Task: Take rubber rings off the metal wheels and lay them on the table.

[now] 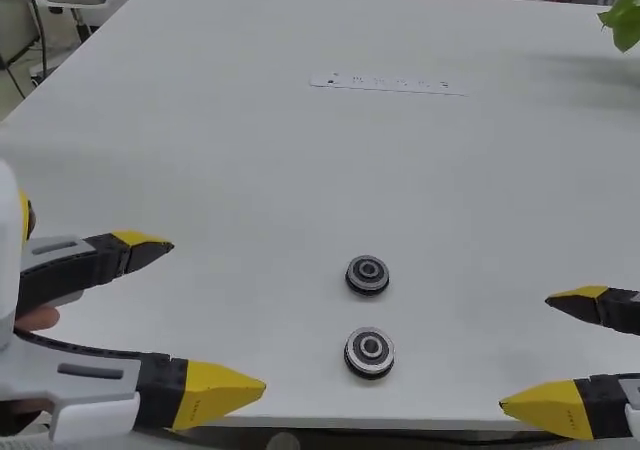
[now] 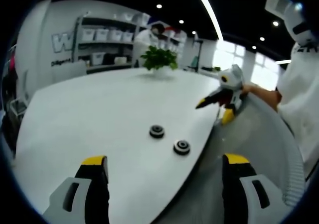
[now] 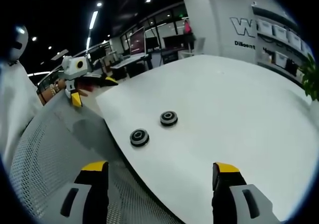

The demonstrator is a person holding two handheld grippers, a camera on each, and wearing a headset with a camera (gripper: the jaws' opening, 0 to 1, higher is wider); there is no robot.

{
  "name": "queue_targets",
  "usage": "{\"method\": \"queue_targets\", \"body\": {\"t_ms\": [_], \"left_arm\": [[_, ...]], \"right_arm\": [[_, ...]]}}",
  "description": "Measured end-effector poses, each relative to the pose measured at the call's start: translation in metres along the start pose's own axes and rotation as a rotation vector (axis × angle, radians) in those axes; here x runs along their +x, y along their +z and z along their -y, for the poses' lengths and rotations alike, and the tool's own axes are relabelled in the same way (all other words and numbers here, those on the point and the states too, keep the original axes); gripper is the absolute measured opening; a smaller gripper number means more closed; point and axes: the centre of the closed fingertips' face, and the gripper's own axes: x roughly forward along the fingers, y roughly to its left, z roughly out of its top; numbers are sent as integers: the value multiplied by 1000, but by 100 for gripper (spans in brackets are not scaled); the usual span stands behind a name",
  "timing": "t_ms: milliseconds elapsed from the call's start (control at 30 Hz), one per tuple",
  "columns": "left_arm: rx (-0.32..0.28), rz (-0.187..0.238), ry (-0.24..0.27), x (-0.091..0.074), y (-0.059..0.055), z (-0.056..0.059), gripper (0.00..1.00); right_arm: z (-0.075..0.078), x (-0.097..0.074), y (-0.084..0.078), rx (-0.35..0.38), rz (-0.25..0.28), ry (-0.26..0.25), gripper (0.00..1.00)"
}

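"W" on wall point(image 3: 214, 20) (rest blurred)

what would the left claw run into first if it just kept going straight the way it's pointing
Probably the nearer metal wheel, which lies slightly right of the line of the open left claw. The other wheel sits just beyond. Height is unclear, so it might pass over.

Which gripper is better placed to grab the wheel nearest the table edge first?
Left, narrowly. The left gripper and right gripper are both open and empty, but in the head view the left one's tip lies closer to the near wheel.
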Motion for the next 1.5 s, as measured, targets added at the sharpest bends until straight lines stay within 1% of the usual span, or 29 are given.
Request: {"method": "queue_targets", "body": {"t_ms": [133,200,333,500,567,667,767,833,900,1033,1100,1133,1200,1267,1367,1467,1500], "left_arm": [[20,-9,-14,3,3,2,96],[26,-9,-18,5,5,2,96],[45,-11,-34,9,8,7,96],[69,-18,-58,12,11,10,96],[80,-21,-63,13,13,10,96],[97,-23,-68,14,16,10,96],[118,-17,-67,16,22,8,96],[127,-18,-71,17,23,8,96],[142,-23,-76,20,24,10,95],[179,-34,-91,24,28,15,95],[189,-34,-93,26,31,16,95],[199,-28,-95,28,35,16,95],[214,-17,-109,31,39,19,95],[224,-17,-133,34,44,22,94],[295,-34,-162,42,50,29,94],[330,-20,-183,52,59,34,93],[338,-26,-192,57,61,35,92]], "right_arm": [[1,-1,2,-7,2,-2,85],[1,-1,1,-10,-5,-4,85],[0,-2,2,-14,-2,-3,84],[1,-4,9,-28,7,-8,84],[-1,-4,13,-31,14,1,84],[-2,-4,18,-54,7,8,84],[-1,-3,27,-74,13,10,84],[0,-3,31,-86,17,10,83],[1,-3,37,-97,19,10,83],[-1,-1,48,-135,22,26,82],[-1,1,55,-153,27,33,82],[-2,2,58,-160,31,38,83],[-5,6,64,-184,31,53,83],[-7,10,68,-207,26,64,83],[-11,18,76,-243,23,87,83],[-15,26,84,-269,32,105,82],[-16,28,86,-274,33,111,81]]}}
